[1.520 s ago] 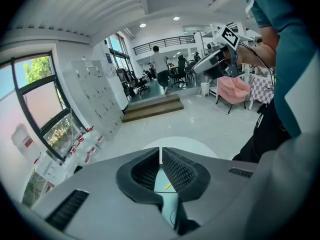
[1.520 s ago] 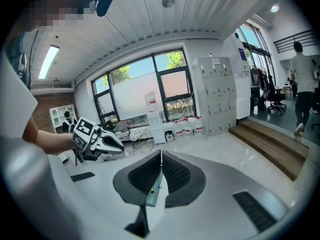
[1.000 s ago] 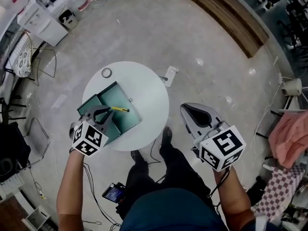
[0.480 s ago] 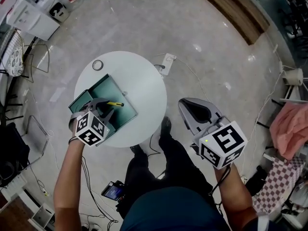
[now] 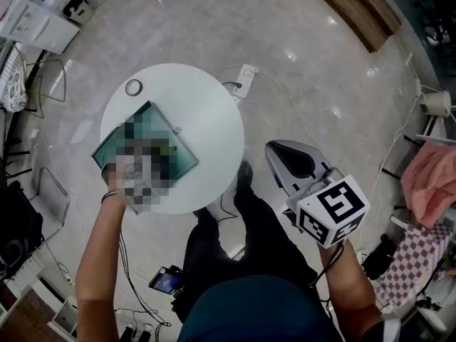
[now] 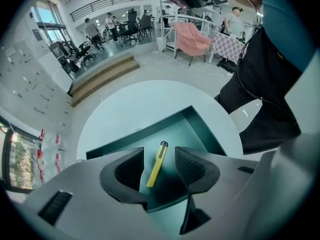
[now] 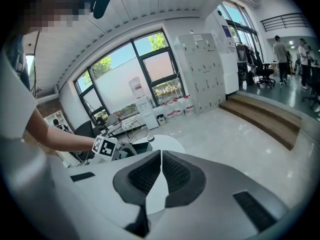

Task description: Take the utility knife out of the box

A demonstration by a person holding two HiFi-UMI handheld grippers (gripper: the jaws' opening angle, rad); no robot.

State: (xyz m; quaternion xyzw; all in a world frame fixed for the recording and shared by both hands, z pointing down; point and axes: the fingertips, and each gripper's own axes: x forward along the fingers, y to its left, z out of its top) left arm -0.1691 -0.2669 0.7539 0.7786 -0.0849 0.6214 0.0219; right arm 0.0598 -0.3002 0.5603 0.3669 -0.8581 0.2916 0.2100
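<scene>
A yellow utility knife lies flat on the floor of an open teal box on a round white table. My left gripper points steeply down into the box. Its jaws are opening and straddle the knife's near end, with both dark pads clear of it. In the head view a mosaic patch covers this gripper above the box. My right gripper hangs off the table's right side over the floor. In the right gripper view it is shut with nothing between the pads.
A small ring sits on the table beyond the box. A power strip and cables lie on the floor behind the table. The person's legs and feet stand at the table's near edge. Chairs and racks stand at the left.
My left gripper has come down over the box and its jaws have spread apart. The right gripper has sunk a little and stays shut.
</scene>
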